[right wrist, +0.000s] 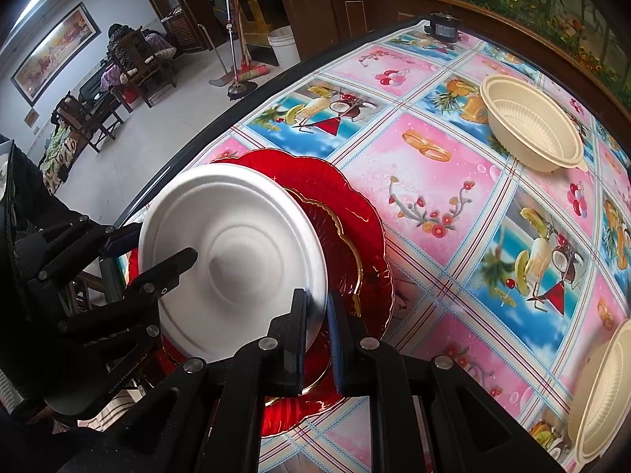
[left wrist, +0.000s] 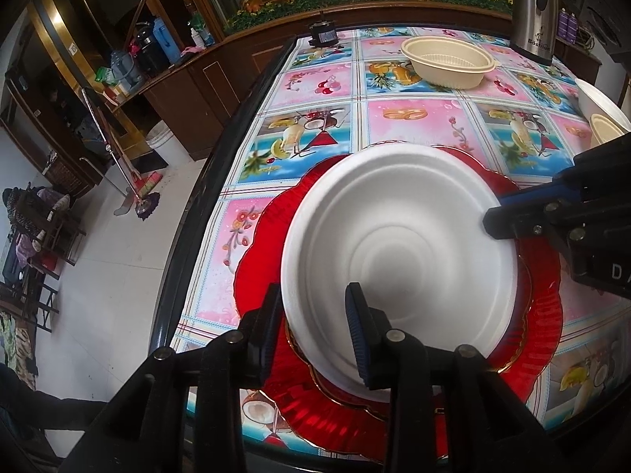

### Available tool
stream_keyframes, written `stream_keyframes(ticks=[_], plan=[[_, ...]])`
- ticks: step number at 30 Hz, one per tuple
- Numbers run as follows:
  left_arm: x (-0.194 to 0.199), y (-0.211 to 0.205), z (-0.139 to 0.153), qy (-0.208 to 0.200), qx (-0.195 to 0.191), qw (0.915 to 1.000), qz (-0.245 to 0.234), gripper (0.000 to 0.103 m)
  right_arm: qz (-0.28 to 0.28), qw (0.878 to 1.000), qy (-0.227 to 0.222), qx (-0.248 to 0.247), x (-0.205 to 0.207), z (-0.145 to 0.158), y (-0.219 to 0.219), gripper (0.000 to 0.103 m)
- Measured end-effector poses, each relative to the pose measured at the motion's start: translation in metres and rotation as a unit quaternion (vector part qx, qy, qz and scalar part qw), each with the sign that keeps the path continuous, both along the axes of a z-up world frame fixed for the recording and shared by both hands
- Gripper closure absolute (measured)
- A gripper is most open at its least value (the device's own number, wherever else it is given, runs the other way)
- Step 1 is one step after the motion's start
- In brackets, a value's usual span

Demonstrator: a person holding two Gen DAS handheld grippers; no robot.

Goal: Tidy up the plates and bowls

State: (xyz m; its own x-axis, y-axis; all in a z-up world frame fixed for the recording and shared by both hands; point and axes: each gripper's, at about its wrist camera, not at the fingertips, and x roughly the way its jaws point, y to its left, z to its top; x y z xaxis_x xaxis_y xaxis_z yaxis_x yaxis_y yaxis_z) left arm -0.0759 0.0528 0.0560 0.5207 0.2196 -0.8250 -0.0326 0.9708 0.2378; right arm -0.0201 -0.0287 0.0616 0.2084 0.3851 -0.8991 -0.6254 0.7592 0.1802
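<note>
On the patterned tablecloth point(left wrist: 414, 130), near its edge, lie two stacked red scalloped plates point(left wrist: 544, 276), the smaller one on the larger. Over them sits a white foam plate point(left wrist: 398, 244), straddled at opposite rim points by both claws. Left gripper point(left wrist: 315, 331) has one finger inside the rim and one outside, clenched on it. Right gripper point(right wrist: 317, 339) likewise grasps the rim. Farther off stands a beige bowl point(right wrist: 532, 126).

A steel flask point(left wrist: 535, 4) is showing "Böstrion"-like lettering; the right gripper point(left wrist: 501, 220) is showing "DA".
</note>
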Motion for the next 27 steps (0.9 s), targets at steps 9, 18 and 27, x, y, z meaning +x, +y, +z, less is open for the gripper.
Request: stream_keyframes(ticks=[9, 18, 27], plan=[[-0.005, 0.002, 0.006, -0.01, 0.003, 0.9999, 0.006, 0.06, -0.009, 1.0, 0.002, 0.009, -0.003, 0.004, -0.004, 0.09], [-0.011, 0.002, 0.01, -0.017, 0.006, 0.9998, 0.01, 0.054, -0.015, 1.0, 0.0, 0.015, -0.01, 0.009, -0.008, 0.086], [-0.017, -0.002, 0.017, -0.025, 0.008, 0.9996, 0.009, 0.051, -0.024, 0.999, 0.0, 0.024, -0.016, 0.013, -0.017, 0.081]])
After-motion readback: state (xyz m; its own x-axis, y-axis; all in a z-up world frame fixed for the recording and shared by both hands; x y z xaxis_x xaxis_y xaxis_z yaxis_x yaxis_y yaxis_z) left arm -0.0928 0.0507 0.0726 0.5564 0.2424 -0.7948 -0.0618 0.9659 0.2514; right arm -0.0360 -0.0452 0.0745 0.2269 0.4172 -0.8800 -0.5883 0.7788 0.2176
